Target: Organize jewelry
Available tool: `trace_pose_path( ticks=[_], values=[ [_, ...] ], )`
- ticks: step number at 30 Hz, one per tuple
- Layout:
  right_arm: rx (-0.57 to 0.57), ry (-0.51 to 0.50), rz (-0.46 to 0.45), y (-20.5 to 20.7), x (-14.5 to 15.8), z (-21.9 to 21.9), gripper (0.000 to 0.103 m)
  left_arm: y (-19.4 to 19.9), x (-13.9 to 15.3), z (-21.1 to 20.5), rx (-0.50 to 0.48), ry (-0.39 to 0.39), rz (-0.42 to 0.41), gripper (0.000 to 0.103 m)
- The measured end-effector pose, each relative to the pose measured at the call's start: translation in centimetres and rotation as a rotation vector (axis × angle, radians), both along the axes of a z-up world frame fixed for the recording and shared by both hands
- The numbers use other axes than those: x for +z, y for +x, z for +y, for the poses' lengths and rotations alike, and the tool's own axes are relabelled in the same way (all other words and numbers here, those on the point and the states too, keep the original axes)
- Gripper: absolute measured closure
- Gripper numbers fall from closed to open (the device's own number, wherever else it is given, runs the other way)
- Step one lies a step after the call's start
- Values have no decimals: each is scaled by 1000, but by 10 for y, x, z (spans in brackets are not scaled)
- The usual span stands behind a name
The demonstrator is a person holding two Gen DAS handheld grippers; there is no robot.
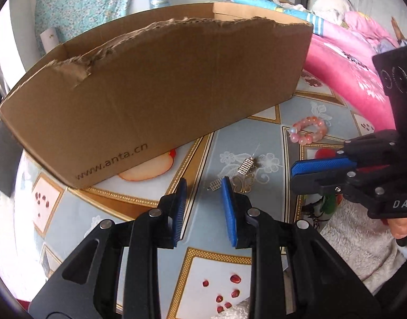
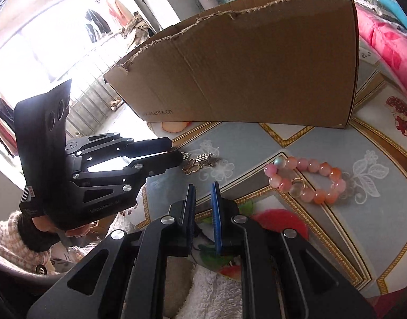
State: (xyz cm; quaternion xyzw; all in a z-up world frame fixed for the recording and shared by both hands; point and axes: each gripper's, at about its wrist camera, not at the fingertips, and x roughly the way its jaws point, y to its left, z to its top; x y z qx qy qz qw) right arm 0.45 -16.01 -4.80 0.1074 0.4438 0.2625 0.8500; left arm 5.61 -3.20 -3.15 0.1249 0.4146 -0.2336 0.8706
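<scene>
A pink bead bracelet (image 1: 307, 129) lies on the patterned tablecloth; it also shows in the right wrist view (image 2: 307, 179). A small pile of metal jewelry (image 1: 243, 175) with a gold butterfly piece (image 2: 192, 166) and silver charms lies just beyond my left gripper (image 1: 204, 184), which is open and empty, its right fingertip close to the pile. My right gripper (image 2: 203, 188) is open with a narrow gap and empty, near the table's front edge. A torn brown cardboard box (image 1: 161, 85) stands behind the jewelry, and shows too in the right wrist view (image 2: 256, 63).
Pink bedding (image 1: 347, 61) lies to the right of the table. A white fluffy cloth (image 2: 216, 292) lies below the table's near edge. The tablecloth (image 1: 256, 138) has fruit prints and gold borders. A window (image 2: 44, 40) is on the left.
</scene>
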Motion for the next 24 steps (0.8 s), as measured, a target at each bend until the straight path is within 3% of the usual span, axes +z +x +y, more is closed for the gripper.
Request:
trace_pose_path(
  ticks=[18,19,24],
  values=[
    [1,34,13,5,-9,-1,90,4,-1,-13,-44,-14,3,90],
    [1,33,12,5,-9,-1,90,3,-2,-13,-36,-18,-2,98],
    [-4,15,9,4,-7,1,90,4,-2,0,1,-92,27,99]
  ],
)
